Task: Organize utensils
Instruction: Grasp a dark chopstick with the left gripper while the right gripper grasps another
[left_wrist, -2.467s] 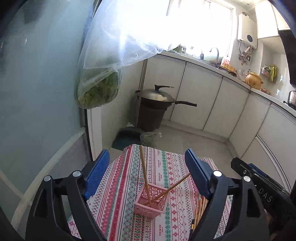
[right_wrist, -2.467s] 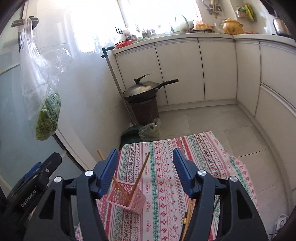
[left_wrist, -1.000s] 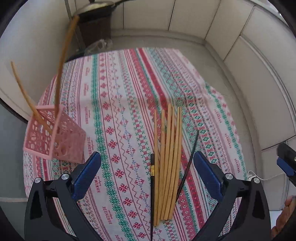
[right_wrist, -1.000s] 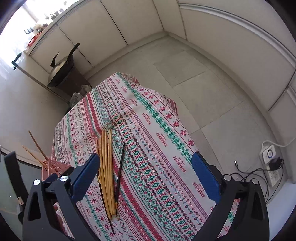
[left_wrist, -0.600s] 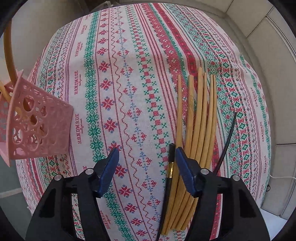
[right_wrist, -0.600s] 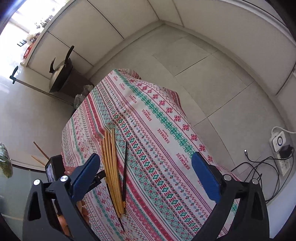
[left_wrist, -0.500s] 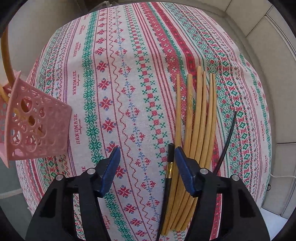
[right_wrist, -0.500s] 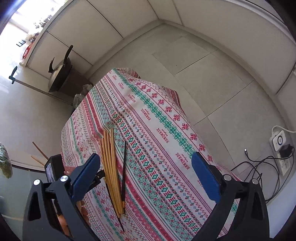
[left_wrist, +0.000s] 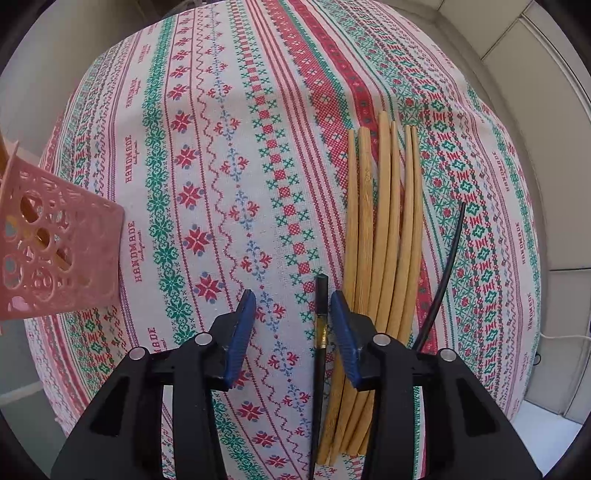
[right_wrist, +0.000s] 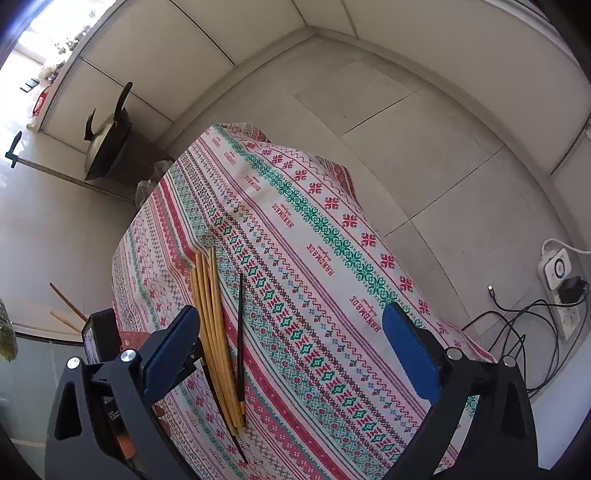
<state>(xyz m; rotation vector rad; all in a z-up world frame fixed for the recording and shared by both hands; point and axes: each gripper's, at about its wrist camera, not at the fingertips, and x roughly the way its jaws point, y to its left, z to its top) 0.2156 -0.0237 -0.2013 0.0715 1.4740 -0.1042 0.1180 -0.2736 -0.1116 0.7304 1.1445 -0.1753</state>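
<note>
Chopsticks (left_wrist: 384, 236) mostly lay unsorted beside the pink basket (left_wrist: 55, 243); left gripper (left_wrist: 293, 314) straddled a black one (left_wrist: 320, 325), unclosed; right gripper (right_wrist: 291, 343) gaped idle

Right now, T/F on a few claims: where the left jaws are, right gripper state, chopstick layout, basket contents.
1. The left gripper has its jaws on either side of a black chopstick. True; not closed on it yet.
2. The right gripper holds a chopstick. False: its jaws are wide open and empty.
3. The wooden chopsticks lie side by side on the tablecloth. True.
4. The pink basket is empty. False: wooden sticks show through its holes.
5. Both black chopsticks lie left of the wooden bundle. False: the second black chopstick lies on its right.
</note>
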